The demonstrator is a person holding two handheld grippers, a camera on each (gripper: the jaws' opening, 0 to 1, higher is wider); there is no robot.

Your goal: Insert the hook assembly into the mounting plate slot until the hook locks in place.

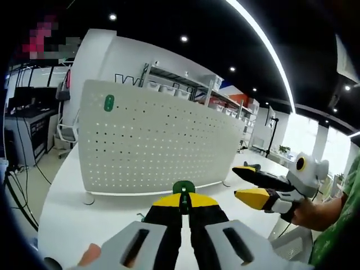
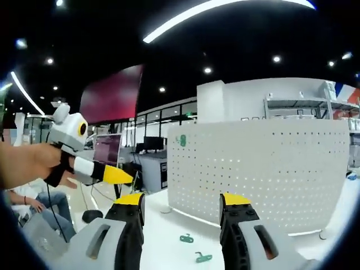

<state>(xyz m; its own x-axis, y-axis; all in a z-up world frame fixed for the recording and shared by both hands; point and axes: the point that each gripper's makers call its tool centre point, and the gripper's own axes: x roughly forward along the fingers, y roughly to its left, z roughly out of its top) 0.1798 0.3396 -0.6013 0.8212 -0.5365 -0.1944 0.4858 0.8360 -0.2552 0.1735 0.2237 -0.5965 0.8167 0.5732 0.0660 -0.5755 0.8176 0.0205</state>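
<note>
One green hook (image 1: 109,103) already sits high on the left of the white pegboard (image 1: 157,140). The left tool (image 1: 184,198) is clenched on another green hook (image 1: 183,187), not yet inserted. The right tool (image 2: 183,211) hangs released above two spare hooks (image 2: 194,248) on the surface (image 2: 163,236).

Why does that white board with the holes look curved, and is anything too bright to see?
In the left gripper view, the fisheye lens bows the pegboard and the ceiling light strip; the windows at far right are blown out. In the right gripper view, the pegboard bends less, and the light strip glares overhead.
</note>
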